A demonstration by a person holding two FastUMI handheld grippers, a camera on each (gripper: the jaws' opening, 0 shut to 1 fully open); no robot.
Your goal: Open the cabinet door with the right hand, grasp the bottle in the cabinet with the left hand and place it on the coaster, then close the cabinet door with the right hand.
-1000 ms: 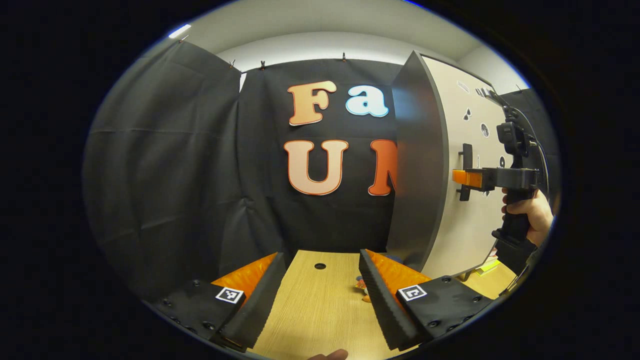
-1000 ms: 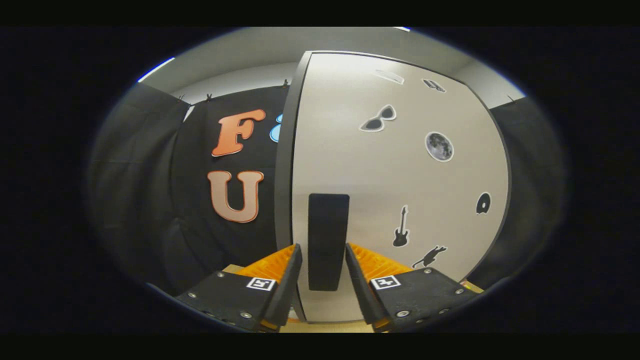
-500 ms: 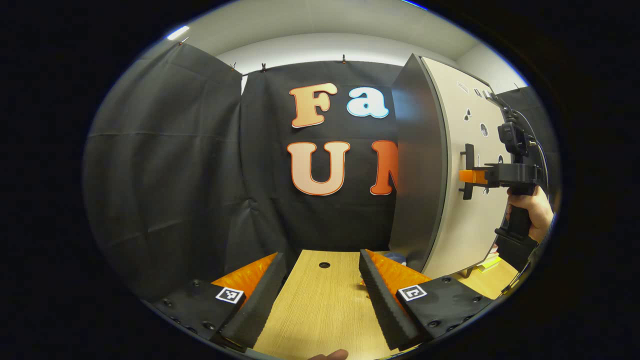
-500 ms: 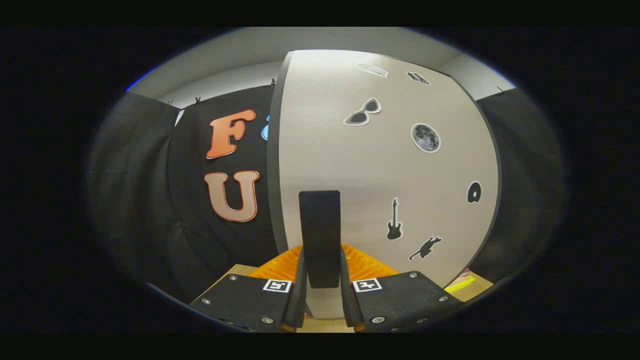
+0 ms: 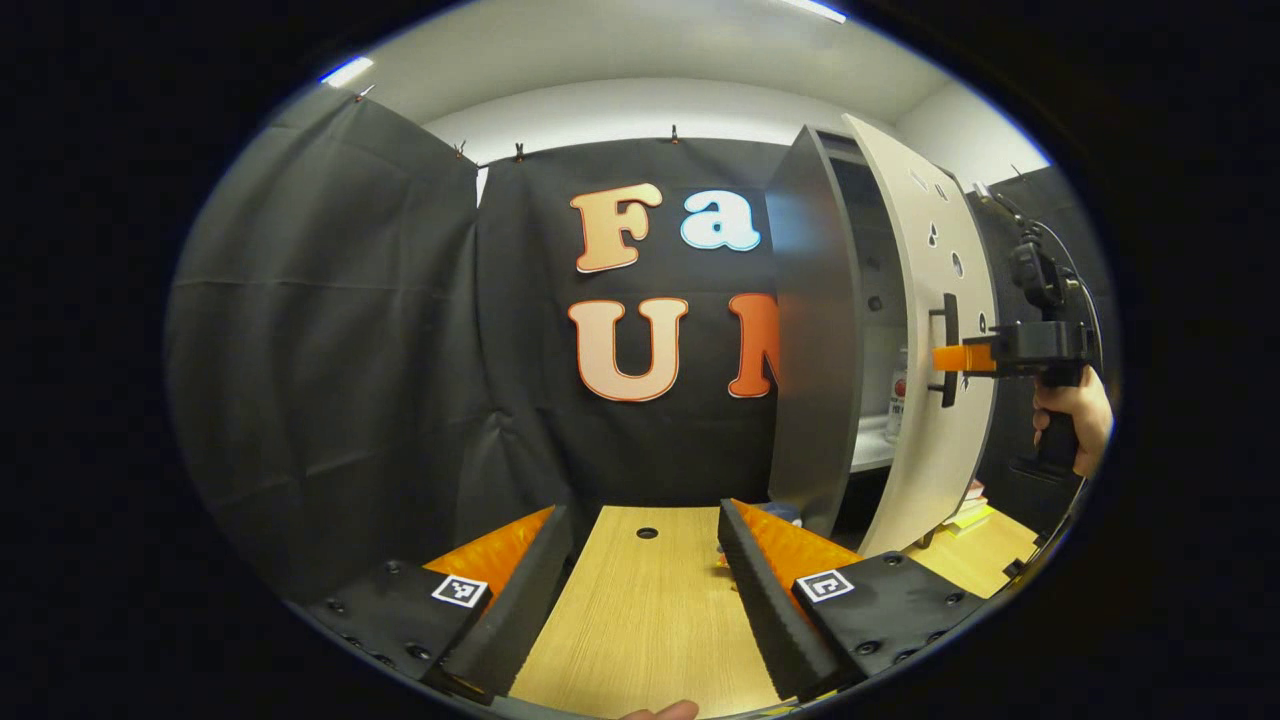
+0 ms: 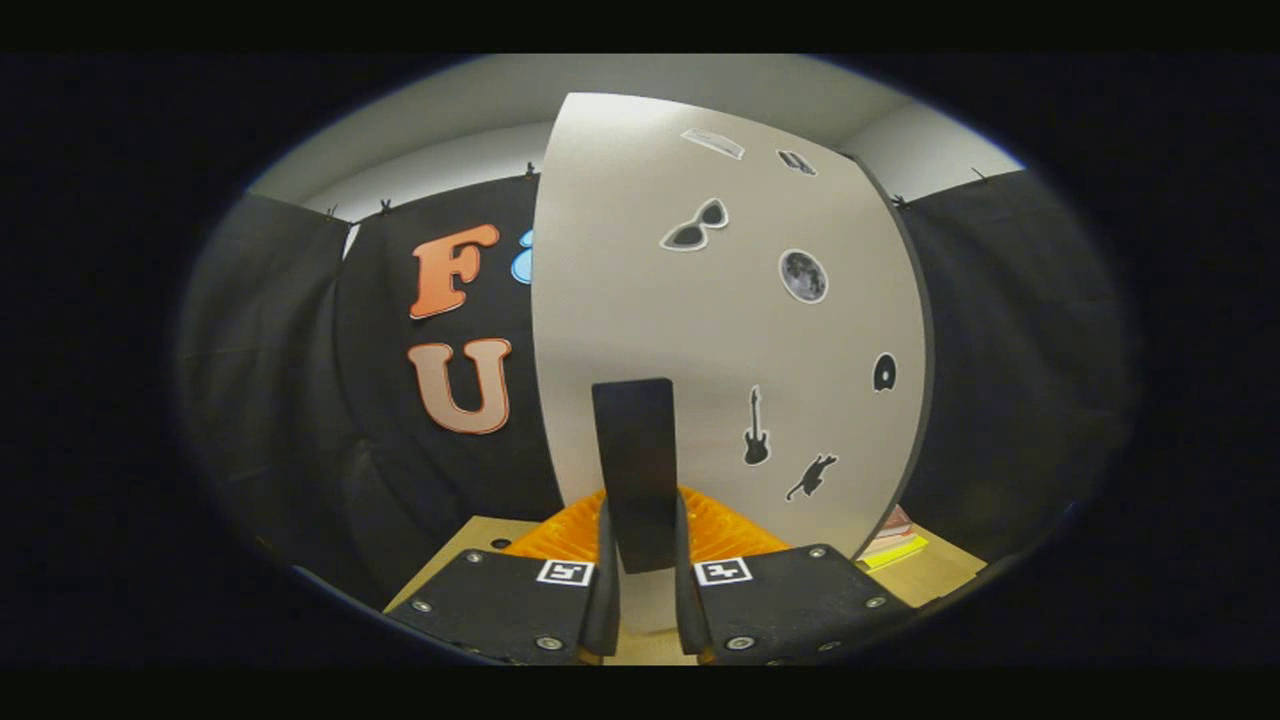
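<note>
The right gripper (image 6: pixel 640 590) was clamped on the black vertical bar handle (image 6: pixel 634 470) of the pale, sticker-dotted cabinet door (image 6: pixel 700 330), which stood partly ajar. The left gripper (image 5: pixel 645 590) hung spread apart and empty above the light wooden tabletop (image 5: pixel 640 620). A clear plastic bottle (image 5: pixel 898 395) stood on the cabinet shelf (image 5: pixel 868 452), partly hidden behind the door.

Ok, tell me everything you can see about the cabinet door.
The door is a tall, pale, matte panel with dark edges, hinged on its right side and swung partly open. Small stickers dot its front: sunglasses, a moon, a guitar, a cat. A dark vertical handle sits near its free edge, and the right gripper is clamped on it.
</note>
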